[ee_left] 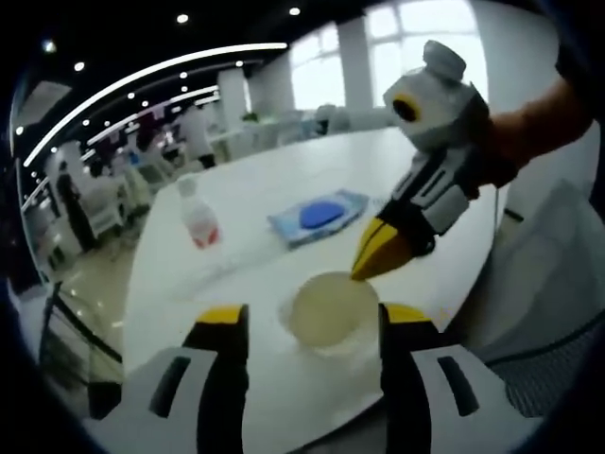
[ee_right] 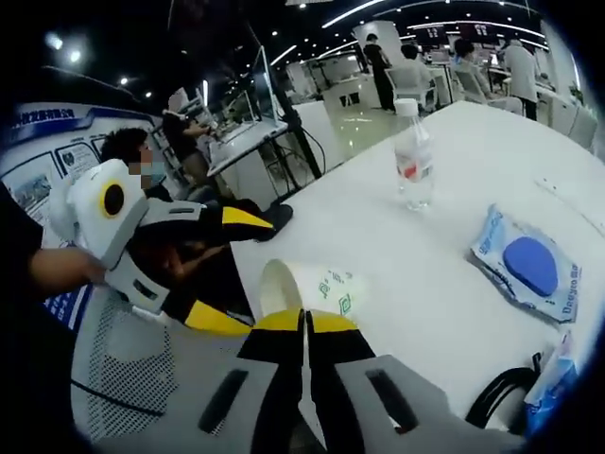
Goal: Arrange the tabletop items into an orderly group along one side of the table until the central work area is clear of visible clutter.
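Your right gripper (ee_right: 304, 326) is pinching the paper cup (ee_right: 312, 288) rim (jaws closed) at six o'clock — left gripper (ee_left: 302, 326) is gaping; keep it level, carrying toward the bottle (ee_right: 413, 156).

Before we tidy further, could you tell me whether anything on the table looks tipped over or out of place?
Yes: the paper cup lies on its side near the table edge, open mouth sideways. The water bottle stands upright; the blue wipes pack lies flat.
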Available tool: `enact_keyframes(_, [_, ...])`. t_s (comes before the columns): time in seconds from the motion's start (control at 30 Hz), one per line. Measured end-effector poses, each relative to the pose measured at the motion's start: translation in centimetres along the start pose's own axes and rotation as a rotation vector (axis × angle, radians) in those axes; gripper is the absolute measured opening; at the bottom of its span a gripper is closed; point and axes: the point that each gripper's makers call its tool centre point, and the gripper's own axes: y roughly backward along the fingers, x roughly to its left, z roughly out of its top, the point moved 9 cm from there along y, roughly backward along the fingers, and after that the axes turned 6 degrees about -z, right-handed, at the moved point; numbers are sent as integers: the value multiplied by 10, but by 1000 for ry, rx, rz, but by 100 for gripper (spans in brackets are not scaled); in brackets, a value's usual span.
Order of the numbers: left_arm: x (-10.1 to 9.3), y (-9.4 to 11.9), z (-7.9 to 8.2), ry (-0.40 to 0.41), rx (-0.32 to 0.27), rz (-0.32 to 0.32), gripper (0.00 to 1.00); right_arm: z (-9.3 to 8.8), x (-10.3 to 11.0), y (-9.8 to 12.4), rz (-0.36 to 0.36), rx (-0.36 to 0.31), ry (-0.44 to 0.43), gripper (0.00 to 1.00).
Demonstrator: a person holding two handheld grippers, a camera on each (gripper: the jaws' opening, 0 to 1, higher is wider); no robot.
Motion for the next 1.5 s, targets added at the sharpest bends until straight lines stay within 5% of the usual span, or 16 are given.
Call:
enact_keyframes(0.23, [-1,0,-2,-48,28,0,27,7,6,7,21,-10,10,0])
enact_keyframes(0.43, [0,-2,-7,-72,82,-2,19,7,6,9,23,1,41,0])
enact_keyframes(0.7, [2,0,-13,17,176,6,2,4,4,8,3,18,87,0])
enact_keyframes(1.23, [1,2,-13,52,183,18,1,3,9,7,14,19,107,0])
enact_keyframes(1.4, [2,1,-12,55,158,29,21,4,10,8,15,19,105,0])
enact_keyframes(1.5, [2,2,-11,47,151,36,20,3,12,8,23,18,105,0])
